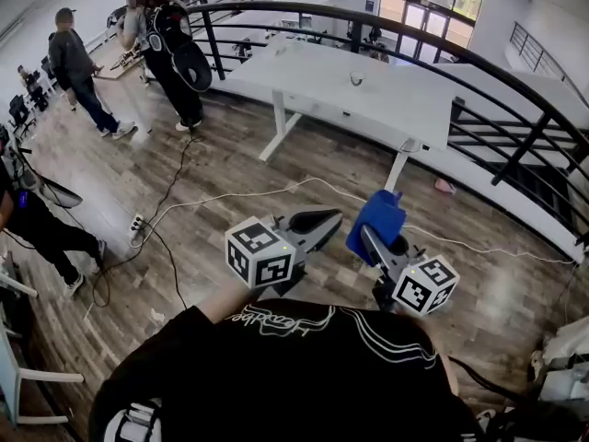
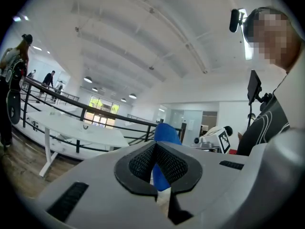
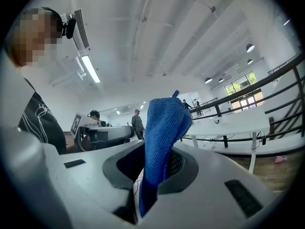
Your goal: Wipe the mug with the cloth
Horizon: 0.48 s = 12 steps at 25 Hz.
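Observation:
The blue cloth [image 1: 377, 217] is clamped upright in my right gripper [image 1: 372, 236], which I hold at chest height over the wooden floor. In the right gripper view the cloth [image 3: 164, 128] stands up out of the right gripper [image 3: 157, 163], folded over at the top. My left gripper [image 1: 324, 220] is beside it on the left, shut and holding nothing. In the left gripper view its pads [image 2: 143, 163] meet, and the cloth [image 2: 167, 133] shows beyond them. A small cup-like thing [image 1: 356, 78] stands far off on a white table [image 1: 386, 109]; I cannot tell whether it is the mug.
A curved black railing [image 1: 479, 63] runs behind the white table. A white cable [image 1: 239, 194] and a power strip [image 1: 136, 223] lie on the floor. Two people [image 1: 166, 44] stand at the far left, and another person's leg [image 1: 51, 238] is near the left edge.

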Motion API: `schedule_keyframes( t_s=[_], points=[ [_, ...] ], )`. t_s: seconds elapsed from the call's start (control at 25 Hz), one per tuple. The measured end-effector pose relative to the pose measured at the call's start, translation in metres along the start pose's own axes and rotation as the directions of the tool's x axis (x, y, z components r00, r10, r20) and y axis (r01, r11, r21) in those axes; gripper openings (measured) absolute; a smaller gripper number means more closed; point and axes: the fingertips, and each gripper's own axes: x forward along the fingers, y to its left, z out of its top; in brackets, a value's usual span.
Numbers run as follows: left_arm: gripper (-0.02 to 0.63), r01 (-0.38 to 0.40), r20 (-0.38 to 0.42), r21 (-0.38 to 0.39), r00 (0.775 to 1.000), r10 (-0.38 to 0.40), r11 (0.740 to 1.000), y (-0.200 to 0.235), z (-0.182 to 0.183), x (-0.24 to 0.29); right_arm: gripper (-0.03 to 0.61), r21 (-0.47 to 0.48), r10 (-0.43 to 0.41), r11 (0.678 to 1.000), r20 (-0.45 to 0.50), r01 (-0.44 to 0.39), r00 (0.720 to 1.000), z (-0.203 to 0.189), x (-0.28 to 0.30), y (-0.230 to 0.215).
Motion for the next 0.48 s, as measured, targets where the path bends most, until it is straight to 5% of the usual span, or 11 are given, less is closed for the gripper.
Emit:
schedule_keyframes(
  t_s=[0.48],
  points=[
    [0.006, -0.046, -0.01, -0.06, 0.999, 0.045, 0.997, 0.042, -0.01, 0.002, 0.054, 0.097, 0.03, 0.995, -0.036, -0.027, 0.999, -0.016, 0.025, -0.026]
  ],
)
